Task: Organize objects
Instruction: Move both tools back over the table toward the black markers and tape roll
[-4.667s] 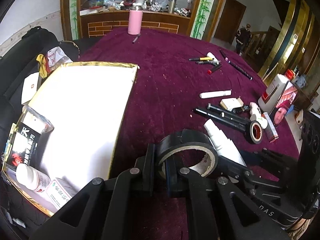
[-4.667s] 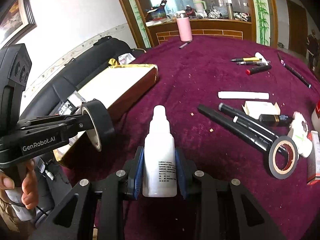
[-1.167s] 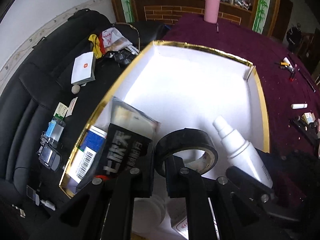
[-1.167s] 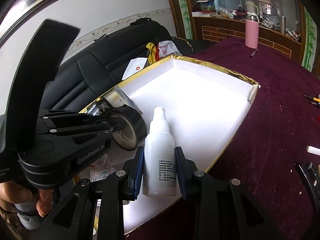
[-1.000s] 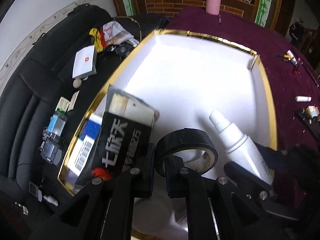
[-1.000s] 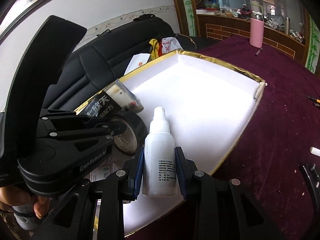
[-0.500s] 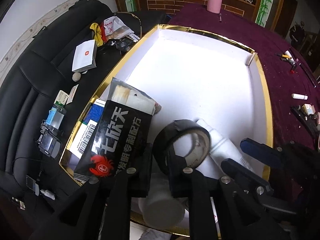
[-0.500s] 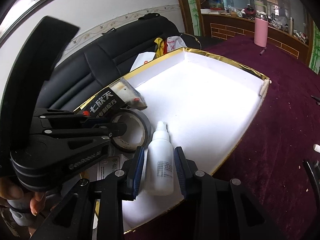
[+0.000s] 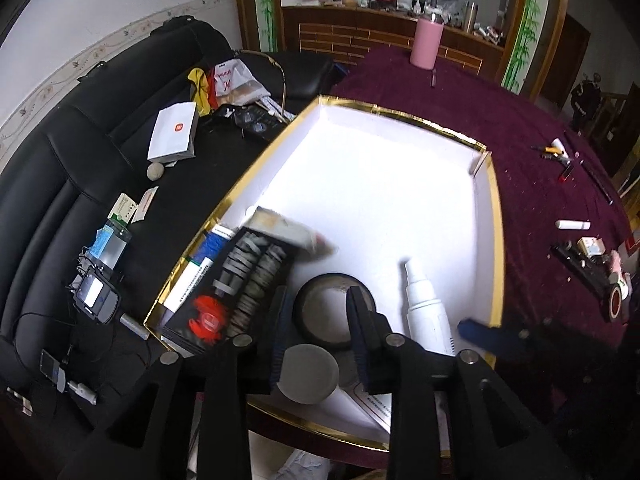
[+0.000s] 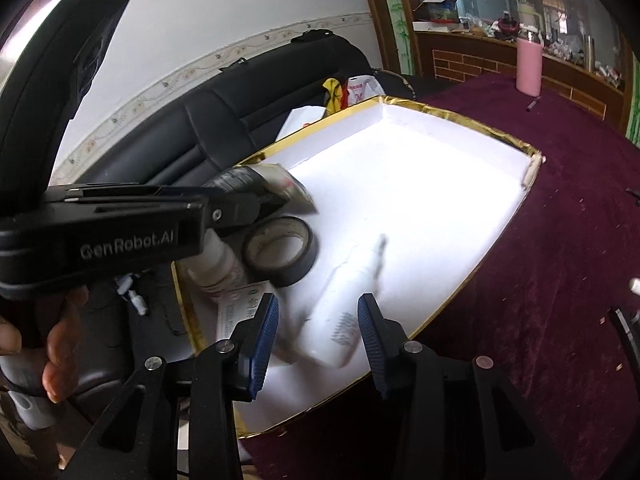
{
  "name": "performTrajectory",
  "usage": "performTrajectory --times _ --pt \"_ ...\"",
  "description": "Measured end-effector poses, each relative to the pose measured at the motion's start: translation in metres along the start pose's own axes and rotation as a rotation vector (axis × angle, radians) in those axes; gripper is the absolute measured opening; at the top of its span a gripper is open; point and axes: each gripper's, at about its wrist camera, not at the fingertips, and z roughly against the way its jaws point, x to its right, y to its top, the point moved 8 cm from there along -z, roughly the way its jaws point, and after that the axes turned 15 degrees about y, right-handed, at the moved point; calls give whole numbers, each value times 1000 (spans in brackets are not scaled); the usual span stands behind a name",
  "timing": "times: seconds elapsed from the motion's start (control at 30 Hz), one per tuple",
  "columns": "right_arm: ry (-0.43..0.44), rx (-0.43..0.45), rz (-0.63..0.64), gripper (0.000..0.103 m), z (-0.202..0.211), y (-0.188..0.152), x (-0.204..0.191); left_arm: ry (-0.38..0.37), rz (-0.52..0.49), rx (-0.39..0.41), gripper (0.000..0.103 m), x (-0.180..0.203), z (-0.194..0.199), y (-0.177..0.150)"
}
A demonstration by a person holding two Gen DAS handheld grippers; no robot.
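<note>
Both claws are letting go over the gold-rimmed box (image 9: 497, 240)! The left gripper (image 9: 320, 332) is opening, the black tape roll (image 9: 320, 312) lying flat between its pads, untouched. The right gripper (image 10: 318, 340) is opening too, the white bottle (image 10: 344, 312) dropped on the box floor. Two items are in; off at three o'clock, pens and another tape roll (image 9: 614, 300) still wait on the maroon cloth (image 9: 540, 184).
</note>
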Motion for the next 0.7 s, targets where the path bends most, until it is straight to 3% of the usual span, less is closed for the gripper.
performTrajectory --times 0.07,0.17,0.23,0.27,0.4,0.57,0.7 --pt "9 25 -14 45 5 0 0 -4 1 12 31 2 4 2" --pt "11 84 -29 57 25 -2 3 -29 6 24 37 6 9 3" --pt "-5 133 -34 90 47 -8 9 -42 13 32 55 9 13 4" --pt "-32 168 -58 95 61 -15 17 -51 15 40 58 12 16 4" --pt "-61 208 -145 97 89 -36 40 -105 7 62 62 28 24 4" --pt "-154 252 -186 102 120 -55 61 -291 20 24 70 58 38 0" --pt "-207 283 -220 103 142 -65 76 -351 -29 1 71 89 46 -7"
